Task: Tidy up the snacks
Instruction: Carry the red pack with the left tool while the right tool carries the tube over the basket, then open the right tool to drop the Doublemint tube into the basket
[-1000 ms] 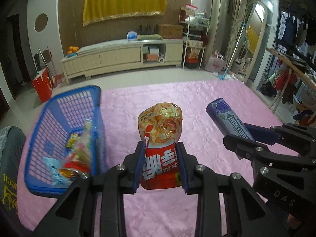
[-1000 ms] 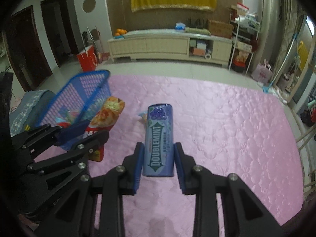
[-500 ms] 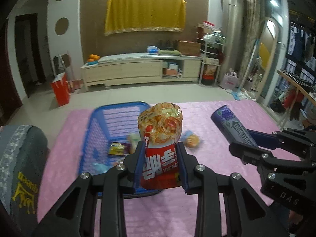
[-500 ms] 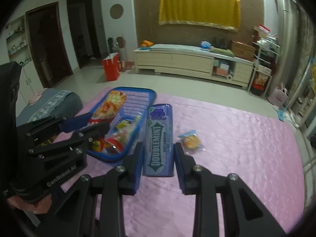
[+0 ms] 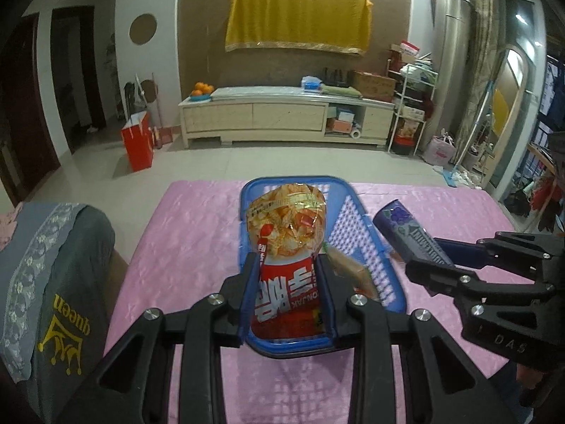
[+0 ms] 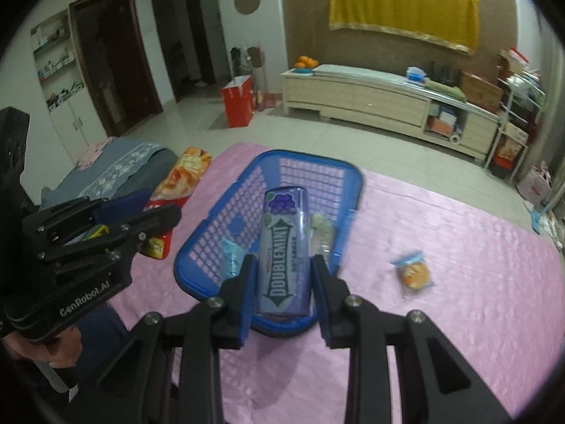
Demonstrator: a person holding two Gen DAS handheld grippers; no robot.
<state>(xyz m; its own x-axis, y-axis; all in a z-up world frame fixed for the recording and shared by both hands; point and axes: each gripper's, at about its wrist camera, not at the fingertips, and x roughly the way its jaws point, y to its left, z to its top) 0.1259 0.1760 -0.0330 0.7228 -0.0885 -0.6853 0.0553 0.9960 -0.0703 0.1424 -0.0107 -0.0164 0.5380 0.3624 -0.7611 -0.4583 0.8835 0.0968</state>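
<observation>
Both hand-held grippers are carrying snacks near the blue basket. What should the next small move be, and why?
Probably lower the left hand-held gripper a little and release the red snack bag into the blue basket. The bag is clamped between its pads and, in its own view, lines up with the basket opening. The right hand-held gripper, clamped on the purple gum pack, could follow.

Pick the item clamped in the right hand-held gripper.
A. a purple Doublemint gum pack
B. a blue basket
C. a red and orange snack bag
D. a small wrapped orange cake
A: in the right wrist view the right hand-held gripper is shut on the purple Doublemint gum pack, held in front of the blue basket.
</observation>
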